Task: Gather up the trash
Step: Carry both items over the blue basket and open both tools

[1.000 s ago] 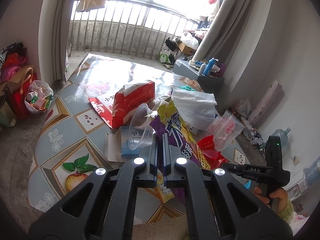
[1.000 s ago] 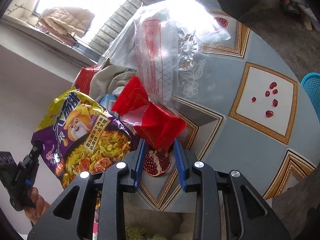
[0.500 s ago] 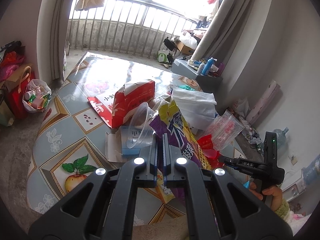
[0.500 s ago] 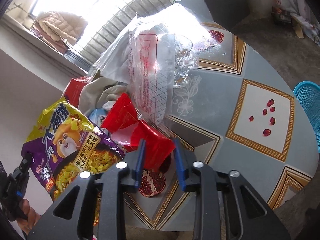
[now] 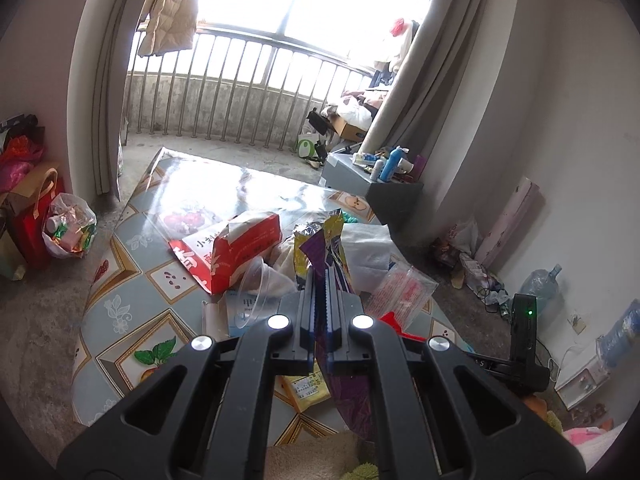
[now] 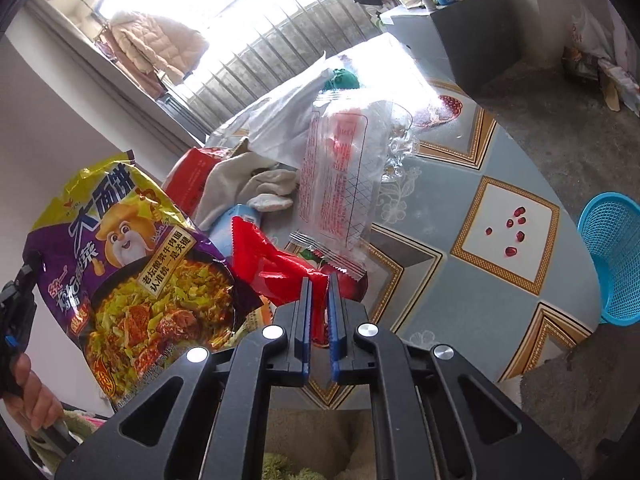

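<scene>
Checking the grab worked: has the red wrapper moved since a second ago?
Yes. The red wrapper has lifted off the pomegranate picture on the tablecloth; the right gripper, whose jaws have just been closing, is shut on it.

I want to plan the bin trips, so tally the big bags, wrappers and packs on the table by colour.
Purple: 1, noodle bag
Red: 2, wrapper and tissue pack
Clear: 1, printed bag
White: 1, plastic bag
Total: 5
</scene>
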Motion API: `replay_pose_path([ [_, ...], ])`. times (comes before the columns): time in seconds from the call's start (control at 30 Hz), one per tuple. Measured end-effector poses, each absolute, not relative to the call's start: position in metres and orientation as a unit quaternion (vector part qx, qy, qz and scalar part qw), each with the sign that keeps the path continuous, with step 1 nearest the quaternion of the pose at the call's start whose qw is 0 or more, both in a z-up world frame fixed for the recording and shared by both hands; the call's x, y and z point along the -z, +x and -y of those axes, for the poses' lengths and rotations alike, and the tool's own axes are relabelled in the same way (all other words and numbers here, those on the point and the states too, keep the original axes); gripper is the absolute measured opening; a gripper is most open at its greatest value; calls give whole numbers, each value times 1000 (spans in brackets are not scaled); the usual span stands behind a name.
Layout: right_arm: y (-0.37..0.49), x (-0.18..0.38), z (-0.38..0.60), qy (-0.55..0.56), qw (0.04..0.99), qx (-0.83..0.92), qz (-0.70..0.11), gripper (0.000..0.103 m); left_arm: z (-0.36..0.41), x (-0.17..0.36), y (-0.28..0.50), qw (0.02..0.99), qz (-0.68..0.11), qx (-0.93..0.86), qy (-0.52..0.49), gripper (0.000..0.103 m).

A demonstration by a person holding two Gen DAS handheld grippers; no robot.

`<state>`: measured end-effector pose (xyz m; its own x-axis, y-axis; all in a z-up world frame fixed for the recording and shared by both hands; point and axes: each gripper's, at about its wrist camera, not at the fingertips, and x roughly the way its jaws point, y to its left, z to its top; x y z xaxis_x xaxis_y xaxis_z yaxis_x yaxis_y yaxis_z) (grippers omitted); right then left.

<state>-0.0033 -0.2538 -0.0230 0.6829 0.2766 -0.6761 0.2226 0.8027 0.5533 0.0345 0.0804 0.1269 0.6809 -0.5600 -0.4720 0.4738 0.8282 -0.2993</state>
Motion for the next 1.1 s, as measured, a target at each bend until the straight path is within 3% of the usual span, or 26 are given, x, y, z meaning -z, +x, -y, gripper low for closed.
replay_pose_path([
  [0.27,-60,-13,274,320,885,-20,-337,6,-37,-178,-1,908,-226,349,-40,2],
  [0.53,-133,-28,356,355,890,103,-266,6,81,-185,-3,856,-215,470,12,2],
  [0.87,-190,45,482,425,808,305,-269,6,296,-110,18,778,-271,557,105,2],
  [1.1,-171,130,553,474,741,369,-301,6,444,-14,24,744,-321,557,185,2],
])
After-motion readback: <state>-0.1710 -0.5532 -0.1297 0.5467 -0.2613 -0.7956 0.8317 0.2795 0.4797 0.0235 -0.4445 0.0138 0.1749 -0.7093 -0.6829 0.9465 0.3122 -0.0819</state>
